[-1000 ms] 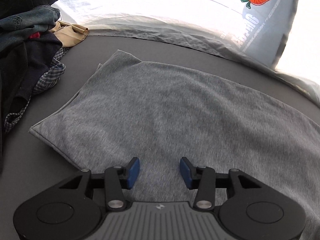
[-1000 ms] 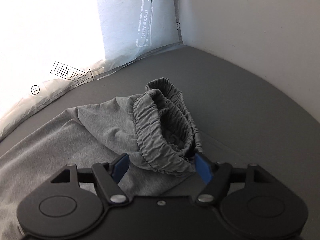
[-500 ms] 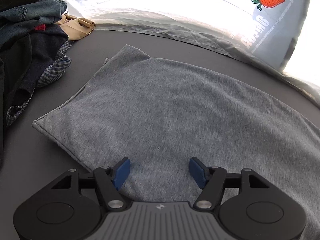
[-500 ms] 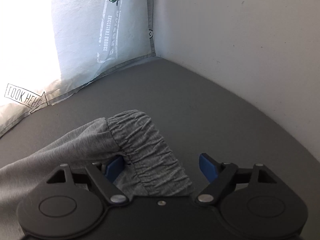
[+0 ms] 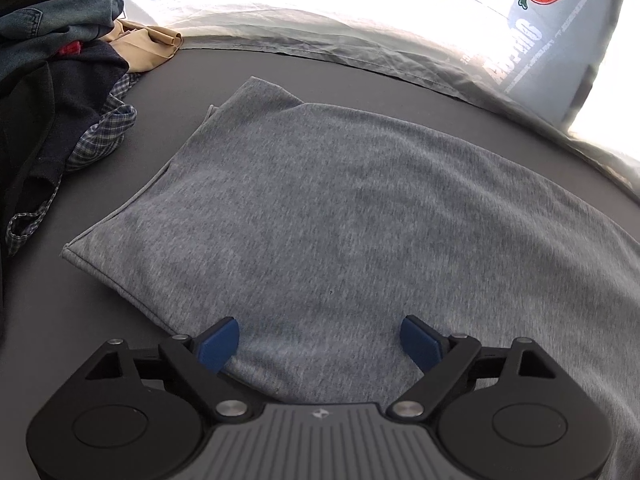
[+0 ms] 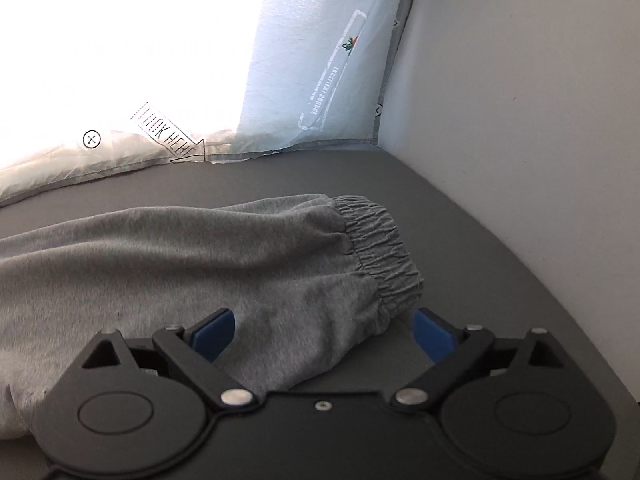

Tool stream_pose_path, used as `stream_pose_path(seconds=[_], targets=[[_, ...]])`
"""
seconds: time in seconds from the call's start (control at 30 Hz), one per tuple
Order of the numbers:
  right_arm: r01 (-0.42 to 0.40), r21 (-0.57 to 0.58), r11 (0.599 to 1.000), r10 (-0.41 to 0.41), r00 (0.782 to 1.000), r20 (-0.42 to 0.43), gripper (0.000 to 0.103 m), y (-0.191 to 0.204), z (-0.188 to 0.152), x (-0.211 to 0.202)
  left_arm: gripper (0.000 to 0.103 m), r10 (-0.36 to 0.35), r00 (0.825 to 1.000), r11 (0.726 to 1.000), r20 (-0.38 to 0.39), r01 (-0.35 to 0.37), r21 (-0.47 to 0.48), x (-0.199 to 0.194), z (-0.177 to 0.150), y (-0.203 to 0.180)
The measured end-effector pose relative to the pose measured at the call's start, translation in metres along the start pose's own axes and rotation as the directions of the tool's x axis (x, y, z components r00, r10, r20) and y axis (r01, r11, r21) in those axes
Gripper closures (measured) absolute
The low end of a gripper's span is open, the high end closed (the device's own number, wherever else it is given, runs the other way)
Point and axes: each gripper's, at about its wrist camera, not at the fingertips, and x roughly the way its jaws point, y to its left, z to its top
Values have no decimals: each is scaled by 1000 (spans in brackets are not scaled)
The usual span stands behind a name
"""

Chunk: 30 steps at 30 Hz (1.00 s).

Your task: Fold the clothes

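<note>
A grey knit garment lies spread flat on the dark grey surface, its folded hem edge toward the left in the left wrist view. My left gripper hovers over its near edge, jaws opening wide, blue pads clear of the cloth. In the right wrist view the same grey garment ends in a gathered elastic band that lies flat at the right. My right gripper stands just behind that band, jaws opening, with cloth lying between the pads but not pinched.
A heap of other clothes, with denim, dark, plaid and tan pieces, sits at the far left. A pale printed sheet with a carrot picture runs along the far edge. A white wall closes the right side.
Both grippers' jaws have spread wider. The elastic band, bunched up and raised a second ago, now lies flat and released. The right view swung across the corner; the left view hardly shifted.
</note>
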Motion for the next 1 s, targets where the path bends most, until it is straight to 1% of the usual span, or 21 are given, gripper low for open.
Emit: stream_pose_path(seconds=[0.1,0.17,0.23,0.33,0.4,0.5,0.53,0.6,0.63,0.7,0.77,0.83,0.93,1.0], targets=[[-35,-133,990,39,999,32,5,41,-27,-23,8,-15,1000,998,-16,16,64,2,3,1],[-56,-188,981,66,997,44,4,62,-41,-35,5,-32,999,994,-28,34,102,4,5,5],[-75,-253,965,93,994,61,4,87,-54,-46,3,-59,997,991,-39,63,115,6,5,10],[-81,-385,919,122,989,82,4,123,-71,-57,0,-86,995,988,-40,90,128,8,4,16],[-64,-469,881,120,989,90,4,140,-77,-58,0,-93,995,985,-38,97,140,7,3,16],[-61,-585,808,143,985,96,4,164,-78,-55,0,-100,994,983,-33,103,150,7,3,16],[-62,-604,795,152,983,100,4,168,-76,-54,0,-101,994,983,-35,105,151,8,3,16],[-54,-607,793,166,978,129,4,174,-61,-52,0,-104,994,982,-37,109,155,8,4,16],[-53,-594,803,169,975,142,4,174,-52,-51,0,-105,994,982,-37,110,156,8,4,16],[-55,-528,847,169,971,170,4,170,-27,-43,0,-106,994,982,-33,109,155,9,4,16],[-64,-448,892,156,973,170,4,165,-5,-31,0,-104,994,983,-26,107,152,9,3,16],[-71,-409,910,146,977,155,4,162,6,-23,0,-106,994,982,-18,108,152,8,2,17],[-58,-433,899,137,978,155,4,165,1,-22,0,-107,994,983,-12,108,151,9,2,17],[-55,-455,889,133,981,142,4,167,-12,-25,0,-106,994,983,-10,106,149,9,2,16]])
